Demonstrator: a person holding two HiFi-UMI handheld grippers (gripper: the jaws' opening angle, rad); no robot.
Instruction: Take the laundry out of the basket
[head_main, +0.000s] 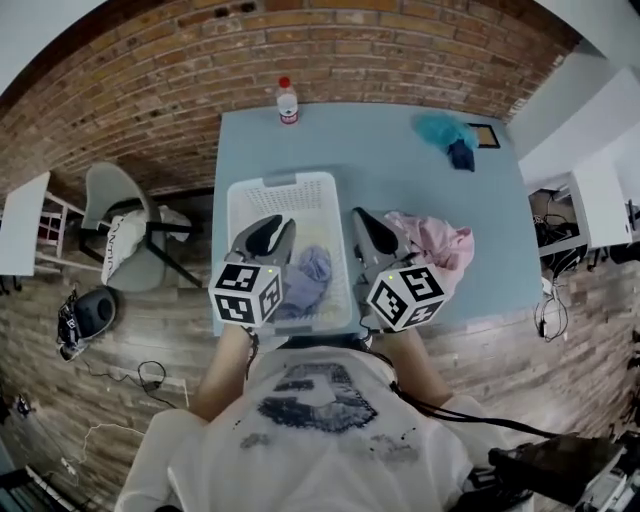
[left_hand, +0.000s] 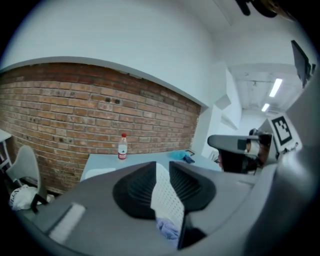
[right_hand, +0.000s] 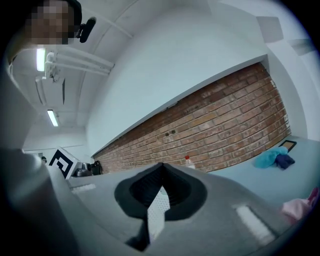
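A white slatted laundry basket (head_main: 243, 205) stands at the near edge of the light blue table (head_main: 380, 170). A lavender cloth (head_main: 306, 279) lies in it, and the same lavender cloth (left_hand: 169, 228) shows low between the left jaws. My left gripper (head_main: 272, 228) hovers over the basket's near half, its jaws a narrow gap apart with nothing in them. My right gripper (head_main: 368, 222) hangs over the basket's right rim, shut and empty. A pink garment (head_main: 437, 247) lies on the table just right of the basket.
A teal and dark blue cloth (head_main: 447, 135) and a small dark-framed tablet (head_main: 484, 135) lie at the table's far right. A water bottle (head_main: 287, 101) stands at the far edge before the brick wall. A grey chair (head_main: 120, 225) stands left of the table.
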